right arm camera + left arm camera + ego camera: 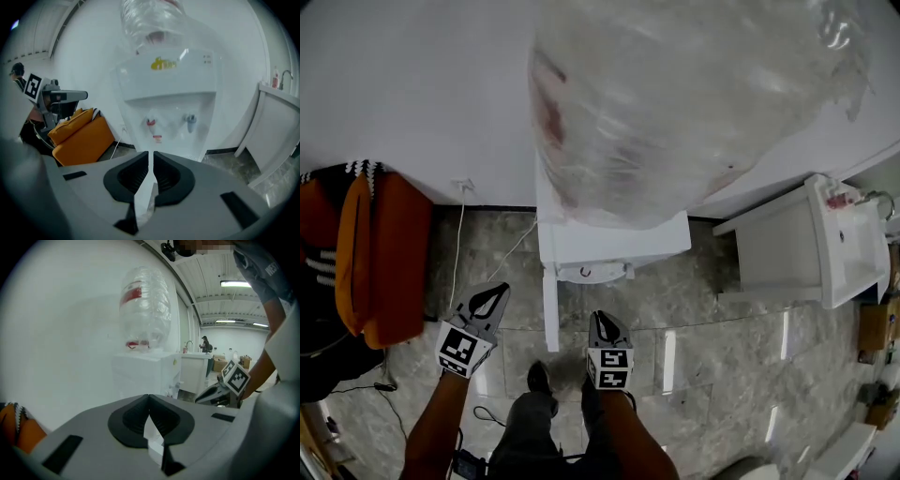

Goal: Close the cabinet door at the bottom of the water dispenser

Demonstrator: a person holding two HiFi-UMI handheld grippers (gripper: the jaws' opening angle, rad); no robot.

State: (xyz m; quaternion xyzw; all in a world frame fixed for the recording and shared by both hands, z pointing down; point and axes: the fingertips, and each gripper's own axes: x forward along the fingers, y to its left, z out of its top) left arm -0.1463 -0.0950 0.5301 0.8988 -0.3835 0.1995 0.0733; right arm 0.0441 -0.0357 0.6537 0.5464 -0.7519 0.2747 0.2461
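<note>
Right gripper view: unreadable yellow logo (164, 64) on water dispenser (171, 101); left gripper (149, 397), right gripper (151, 153) jaws clenched.

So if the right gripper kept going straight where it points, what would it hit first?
Most likely the lower front of the water dispenser, below its taps, beside the open cabinet door. Depth is hard to judge.

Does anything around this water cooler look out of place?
The cabinet door at the bottom of the water dispenser stands open, jutting out over the floor. Nothing looks spilled or broken.
</note>
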